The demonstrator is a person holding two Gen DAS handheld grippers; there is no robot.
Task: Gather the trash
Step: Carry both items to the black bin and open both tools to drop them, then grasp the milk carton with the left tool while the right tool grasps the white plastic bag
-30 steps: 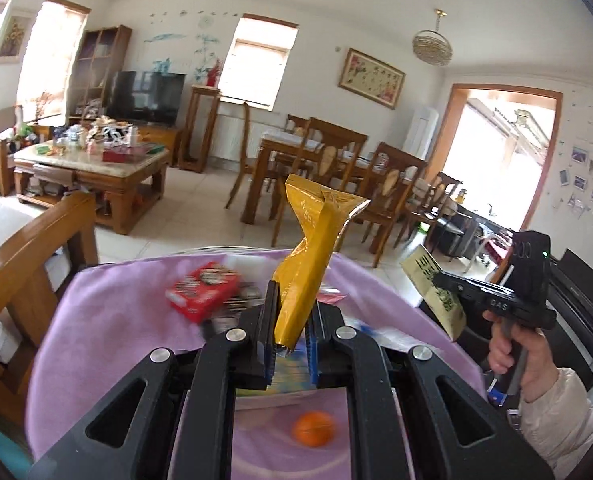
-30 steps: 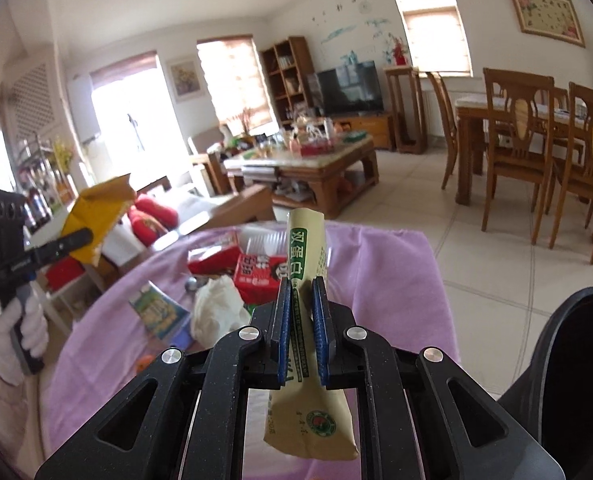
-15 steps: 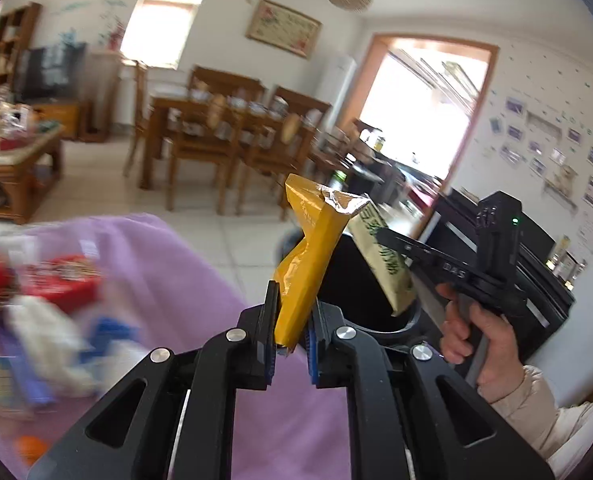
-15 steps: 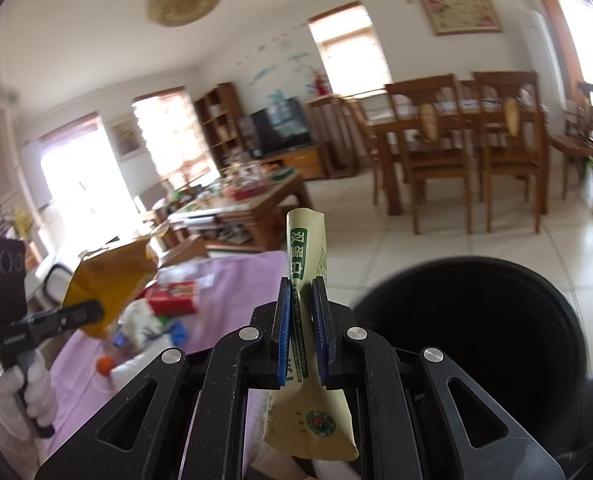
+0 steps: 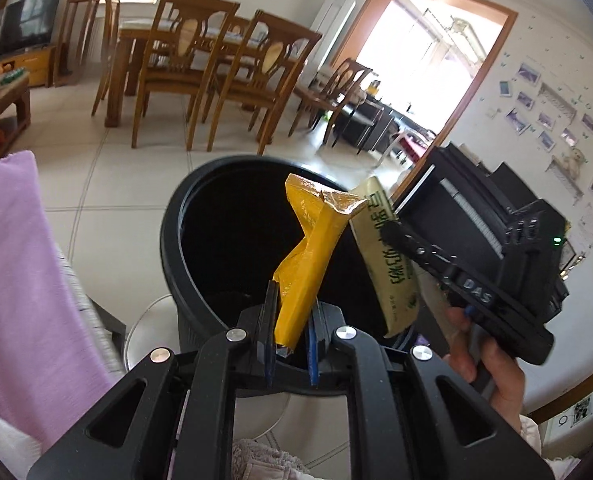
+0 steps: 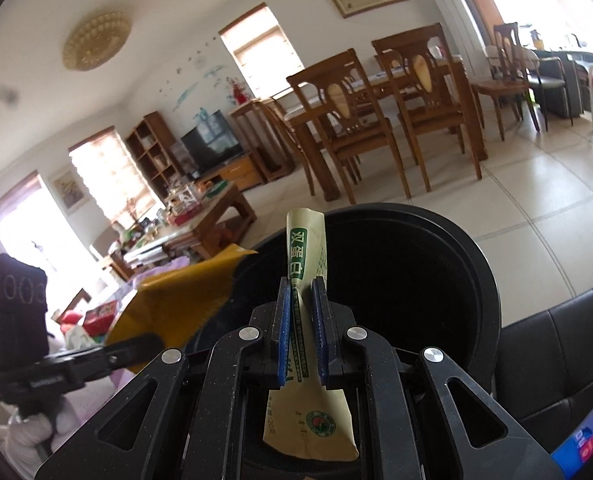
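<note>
Two wrappers, one in each of my grippers, held over the open mouth of one black bin [image 5: 216,248].

My left gripper [image 5: 291,344] is clamped on a yellow wrapper [image 5: 308,256]; my right gripper [image 6: 302,332] is clamped on a pale green-printed packet [image 6: 306,248], the two wrappers close side by side above the bin's inside. Only the left view shows my right hand [image 5: 492,364] and the purple cloth [image 5: 20,280] well left of the rim; only the right view shows the red boxes [image 6: 100,314] lying behind. Bare floor tiles [image 5: 108,168] separate the bin from the dining chairs [image 5: 184,68].
</note>
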